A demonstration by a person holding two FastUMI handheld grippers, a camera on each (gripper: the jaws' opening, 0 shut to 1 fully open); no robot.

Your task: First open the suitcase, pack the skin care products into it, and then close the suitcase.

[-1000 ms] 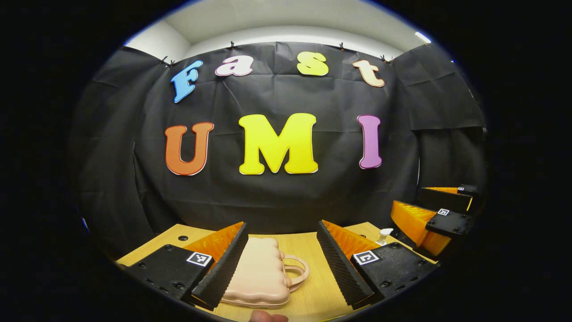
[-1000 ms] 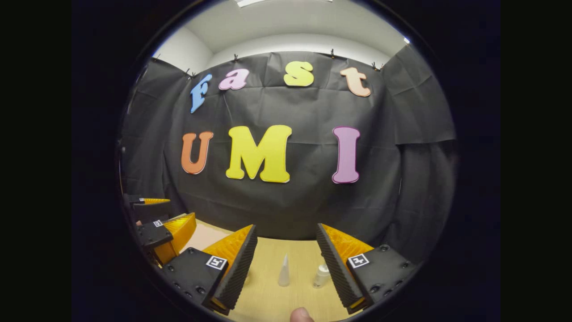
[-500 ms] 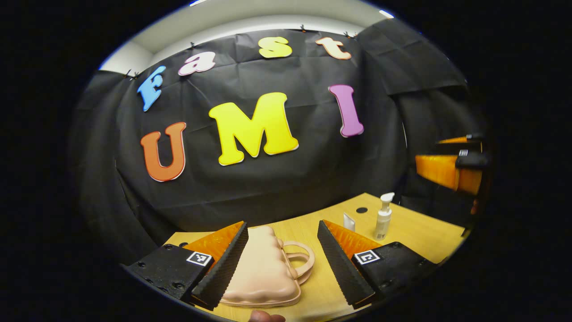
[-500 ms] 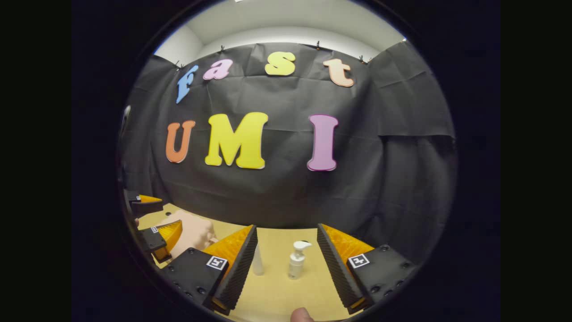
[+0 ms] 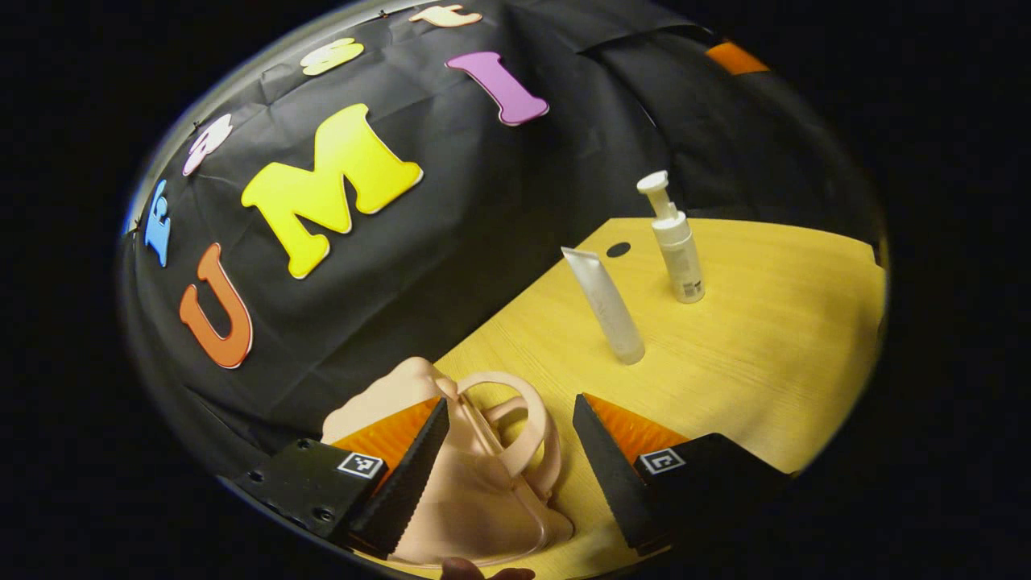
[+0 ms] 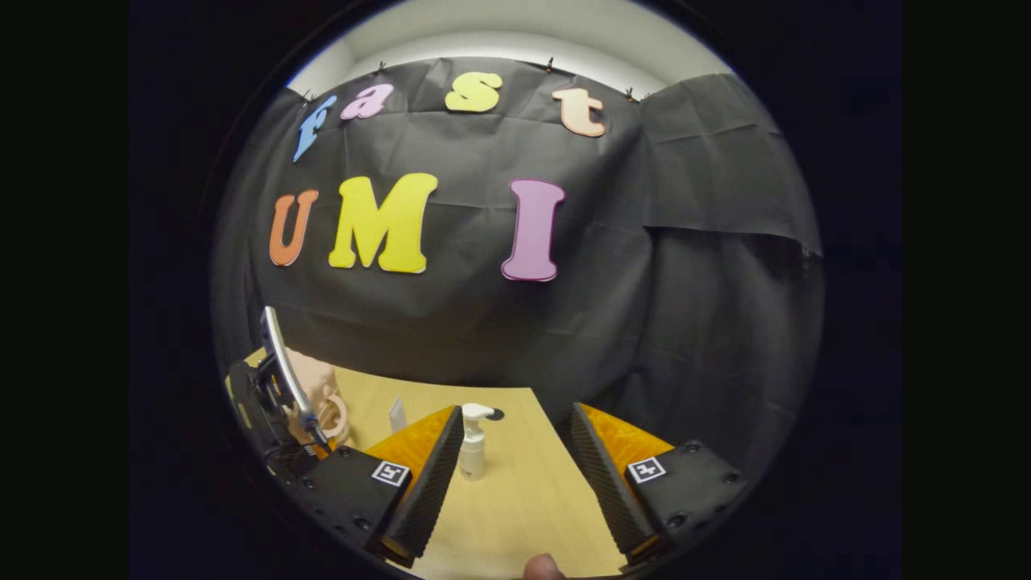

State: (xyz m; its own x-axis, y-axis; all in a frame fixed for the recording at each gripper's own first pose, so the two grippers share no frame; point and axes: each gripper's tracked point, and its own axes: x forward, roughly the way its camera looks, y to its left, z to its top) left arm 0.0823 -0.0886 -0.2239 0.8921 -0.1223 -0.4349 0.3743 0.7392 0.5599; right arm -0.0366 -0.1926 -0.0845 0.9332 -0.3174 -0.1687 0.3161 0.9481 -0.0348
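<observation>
The closed suitcase point(image 5: 475, 483) is framed between the left tool's point(image 5: 507, 467) parted fingers, handle rightward; the right tool point(image 6: 515, 475) is held apart over the desk point(image 5: 749, 338).

No readable text, brand or number stands on any of the things here. The pump bottle point(image 5: 675, 244) carries a small dark print patch low on its side, too small to make out. The tube point(image 5: 606, 306) shows no lettering that can be made out. Each gripper body bears small square black-and-white marker tags, one point(image 5: 360, 465) in the left gripper view and one point(image 6: 646, 470) in the right gripper view; these are coded patterns, not words.
</observation>
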